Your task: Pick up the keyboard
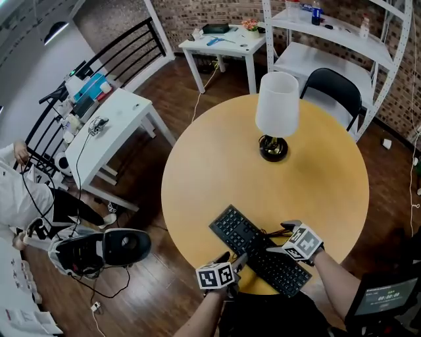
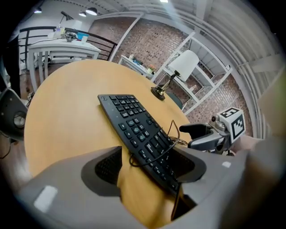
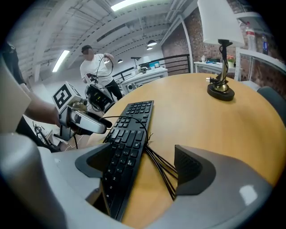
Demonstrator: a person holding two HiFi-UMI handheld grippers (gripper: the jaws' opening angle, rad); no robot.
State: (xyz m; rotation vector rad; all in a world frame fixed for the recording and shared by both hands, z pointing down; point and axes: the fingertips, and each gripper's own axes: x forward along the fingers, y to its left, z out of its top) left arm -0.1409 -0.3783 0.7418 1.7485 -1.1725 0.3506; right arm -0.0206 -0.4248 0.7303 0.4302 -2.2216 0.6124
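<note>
Keyboard (image 1: 253, 245): light, stiff; cable (image 3: 161, 169) may snag.
Hold: pinch the long edges nearest you.
Fingers: left gripper (image 2: 147, 164), right gripper (image 3: 143, 166) wide, gripping nothing.

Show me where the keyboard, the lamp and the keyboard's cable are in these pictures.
keyboard (image 1: 255, 250), head view, middle of its key field.
lamp (image 1: 277, 104), head view, its white shade.
cable (image 3: 158, 168), right gripper view, bundled strands beside the keyboard's edge.

Brick wall (image 1: 174, 14), dark wood floor (image 1: 150, 176)
</note>
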